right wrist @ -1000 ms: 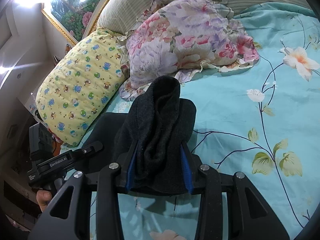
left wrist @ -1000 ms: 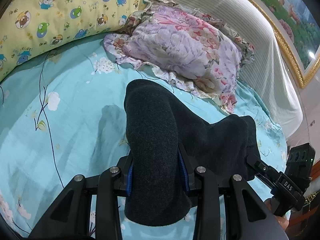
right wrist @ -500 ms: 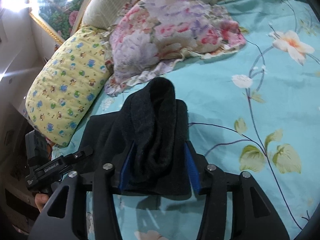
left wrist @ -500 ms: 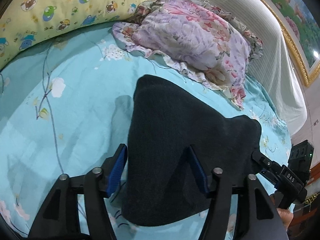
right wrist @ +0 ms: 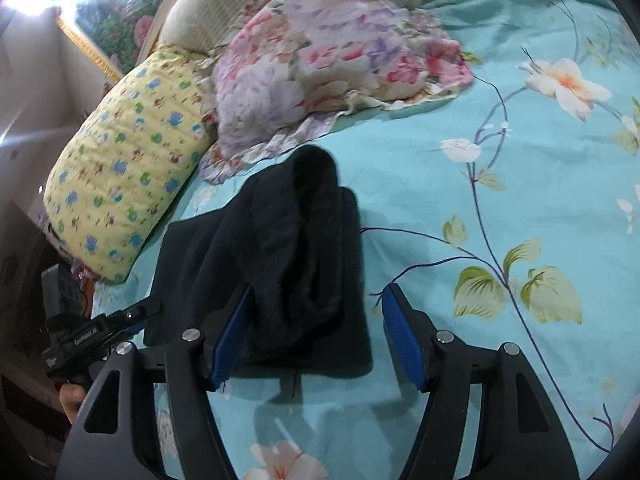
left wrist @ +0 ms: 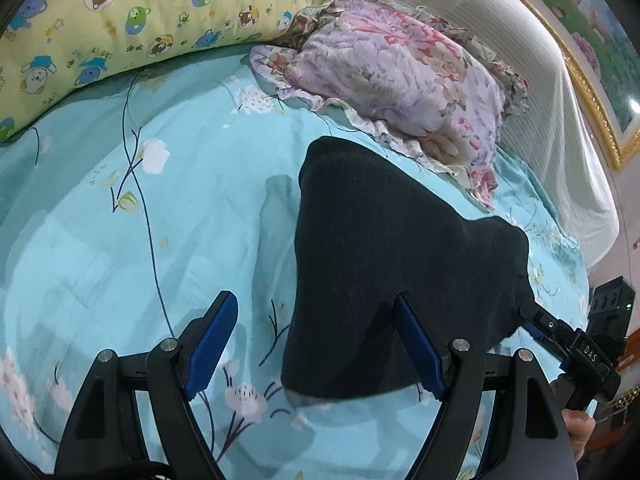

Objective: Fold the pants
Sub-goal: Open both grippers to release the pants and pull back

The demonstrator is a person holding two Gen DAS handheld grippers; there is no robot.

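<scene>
The dark folded pants [left wrist: 392,256] lie on the turquoise floral bedsheet [left wrist: 120,248]. My left gripper [left wrist: 316,336] is open; the pants' near edge lies between its blue pads, closer to the right one. In the right wrist view the pants [right wrist: 280,264] lie bunched, with a rolled fold on top. My right gripper [right wrist: 316,324] is open around their near edge, and its left pad [right wrist: 232,332] touches the cloth. Each gripper shows in the other's view: the right one [left wrist: 560,340] and the left one [right wrist: 92,336].
A floral ruffled pillow [left wrist: 400,76] and a yellow cartoon-print pillow [left wrist: 120,20] lie at the head of the bed, just beyond the pants. A striped headboard [left wrist: 520,60] and a gold-framed picture [left wrist: 600,40] stand behind. The bed's edge runs near the other gripper.
Both grippers have opened and let go of the pants, which have dropped flat onto the sheet. Both grippers have pulled back a little.
</scene>
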